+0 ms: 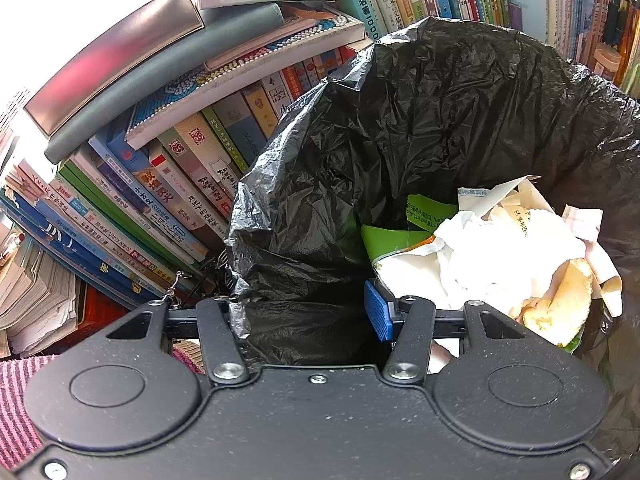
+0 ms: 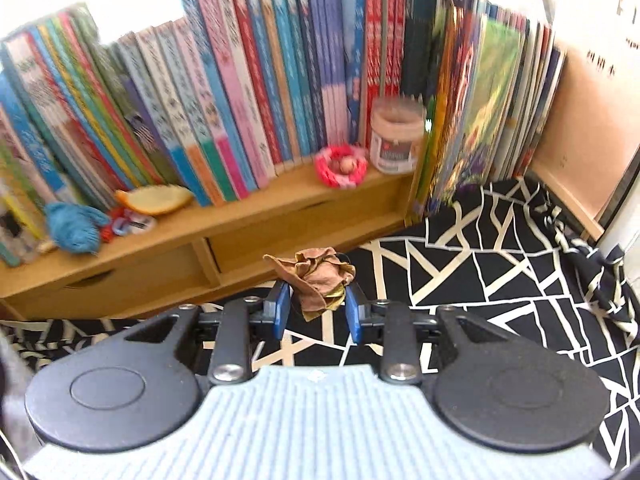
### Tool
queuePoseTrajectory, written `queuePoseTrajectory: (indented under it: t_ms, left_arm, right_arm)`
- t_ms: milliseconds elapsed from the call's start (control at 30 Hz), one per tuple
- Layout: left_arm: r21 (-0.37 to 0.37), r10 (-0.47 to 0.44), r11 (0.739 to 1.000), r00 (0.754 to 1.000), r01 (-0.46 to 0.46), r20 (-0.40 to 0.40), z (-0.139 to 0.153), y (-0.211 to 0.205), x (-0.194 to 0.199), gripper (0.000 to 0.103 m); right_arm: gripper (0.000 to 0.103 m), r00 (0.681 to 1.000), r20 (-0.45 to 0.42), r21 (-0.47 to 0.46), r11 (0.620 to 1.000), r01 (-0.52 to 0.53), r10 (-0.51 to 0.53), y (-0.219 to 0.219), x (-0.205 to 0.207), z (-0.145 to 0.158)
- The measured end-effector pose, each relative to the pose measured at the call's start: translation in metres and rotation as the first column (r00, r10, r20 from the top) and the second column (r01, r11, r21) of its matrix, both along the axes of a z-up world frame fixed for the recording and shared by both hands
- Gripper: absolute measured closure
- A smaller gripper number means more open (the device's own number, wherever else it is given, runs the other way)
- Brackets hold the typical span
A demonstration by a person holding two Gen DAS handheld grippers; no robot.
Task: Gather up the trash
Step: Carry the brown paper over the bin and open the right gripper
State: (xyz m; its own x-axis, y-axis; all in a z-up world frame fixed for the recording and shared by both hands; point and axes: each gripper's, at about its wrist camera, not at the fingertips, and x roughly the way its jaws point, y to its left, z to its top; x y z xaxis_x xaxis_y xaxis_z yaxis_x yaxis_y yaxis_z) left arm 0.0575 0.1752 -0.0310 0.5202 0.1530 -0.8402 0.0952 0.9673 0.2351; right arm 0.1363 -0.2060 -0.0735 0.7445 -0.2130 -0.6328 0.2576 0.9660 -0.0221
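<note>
While the black trash bag [image 1: 420,152] stands open against the stacked books [image 1: 168,184], the step in hand looks like carrying one more scrap over to it. Inside the bag, toward its right side, lie white crumpled paper [image 1: 492,248], a torn green wrapper [image 1: 396,236] and a pale piece of peel [image 1: 560,300]. The left gripper [image 1: 308,312] clamps the near rim of the bag, a fold of black plastic pinched between its pads, which holds the mouth wide. Away from the bag, over a black-and-white patterned cloth [image 2: 520,280] in front of a low wooden shelf [image 2: 224,232] of books, the right gripper [image 2: 318,308] has its blue pads closed on a brown crumpled wad [image 2: 316,276], which hangs clear of the cloth. To do this well, I judge the right hand should keep its squeeze steady, since the wad is light and loosely folded and sticks out above the pads; bring it over the middle of the bag's mouth, not the rim; and let go only once it is past the plastic edge. The left hand should keep the rim taut.
</note>
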Motion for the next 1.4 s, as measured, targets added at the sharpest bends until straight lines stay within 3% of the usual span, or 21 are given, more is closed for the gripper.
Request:
queuePoseTrajectory:
  t_ms: [333,700,1100,1400]
  left_arm:
    - [0.005,-0.005,1.0,1.0,0.005,0.009,0.001,-0.002,-0.001,0.052]
    - [0.004,-0.006,1.0,1.0,0.006,0.008,0.001,-0.002,-0.001,0.052]
    - [-0.001,-0.012,1.0,1.0,0.012,0.011,0.002,-0.002,-0.002,0.052]
    - [-0.004,-0.021,1.0,1.0,0.021,0.013,0.003,-0.002,-0.002,0.052]
  right_arm:
    - [0.068,0.986,0.097,-0.011,0.991,-0.136,0.137,0.039,-0.041,0.061]
    - [0.066,0.911,0.24,0.039,0.935,-0.353,0.334,0.094,-0.096,0.117]
    - [0.065,0.85,0.17,0.017,0.861,-0.508,0.498,0.154,-0.126,0.1]
    - [0.063,0.837,0.12,0.016,0.842,-0.539,0.534,0.165,-0.129,0.086]
